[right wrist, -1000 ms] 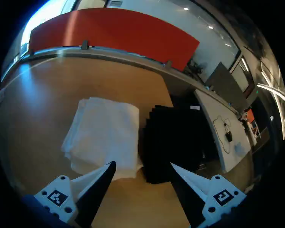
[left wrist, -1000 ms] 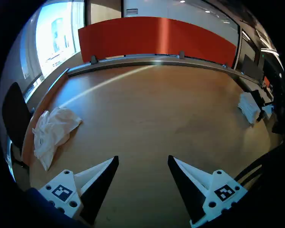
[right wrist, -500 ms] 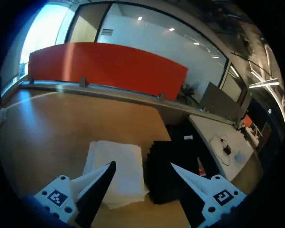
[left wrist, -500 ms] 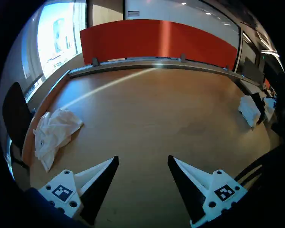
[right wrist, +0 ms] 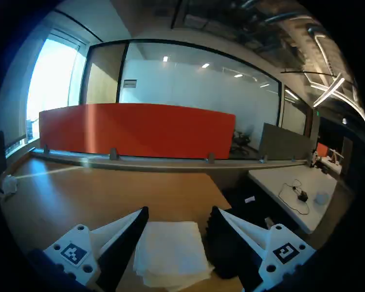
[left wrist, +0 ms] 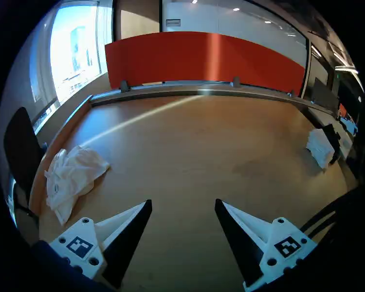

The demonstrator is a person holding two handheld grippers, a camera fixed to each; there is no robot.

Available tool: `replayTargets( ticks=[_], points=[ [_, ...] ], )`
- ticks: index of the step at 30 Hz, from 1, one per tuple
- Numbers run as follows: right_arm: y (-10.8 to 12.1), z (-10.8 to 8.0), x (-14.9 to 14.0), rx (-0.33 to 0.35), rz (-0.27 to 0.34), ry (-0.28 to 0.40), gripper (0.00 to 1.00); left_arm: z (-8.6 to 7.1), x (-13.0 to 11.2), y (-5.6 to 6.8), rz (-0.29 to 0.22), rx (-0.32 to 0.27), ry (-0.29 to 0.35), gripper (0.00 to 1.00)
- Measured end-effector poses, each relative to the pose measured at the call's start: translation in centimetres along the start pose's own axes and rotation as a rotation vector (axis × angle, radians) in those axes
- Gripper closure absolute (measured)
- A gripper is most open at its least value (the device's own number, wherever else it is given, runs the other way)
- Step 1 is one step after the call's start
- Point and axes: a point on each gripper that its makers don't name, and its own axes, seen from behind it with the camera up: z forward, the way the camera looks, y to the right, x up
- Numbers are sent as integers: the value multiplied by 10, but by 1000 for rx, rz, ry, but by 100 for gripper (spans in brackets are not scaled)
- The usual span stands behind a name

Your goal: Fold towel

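Ahead of the left gripper (left wrist: pixel 182 201) the wooden tabletop (left wrist: pixel 197 141) lies open all the way to the red divider (left wrist: pixel 207 56). A crumpled towel (left wrist: pixel 73 177) sits well off to its left, and folded towels (left wrist: pixel 320 147) lie far to its right. Just ahead of the right gripper (right wrist: pixel 178 209), the folded towels and a black object (right wrist: pixel 226 248) on their right block the way. Bare table opens to its left.

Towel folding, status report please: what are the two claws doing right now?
Left gripper open, empty, over table. Right gripper open, empty, folded stack just ahead. Crumpled towel at table's left edge, untouched.
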Motion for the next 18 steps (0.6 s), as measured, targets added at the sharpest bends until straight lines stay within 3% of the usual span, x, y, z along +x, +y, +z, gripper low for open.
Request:
replayTargets(
  ticks=[9, 18],
  points=[
    [-13, -2, 20, 25, 22, 56, 0, 1, 24, -1, 5, 0, 69, 4],
    [-35, -9, 42, 66, 38, 101, 0, -10, 78, -8, -11, 18, 245, 4]
  ],
)
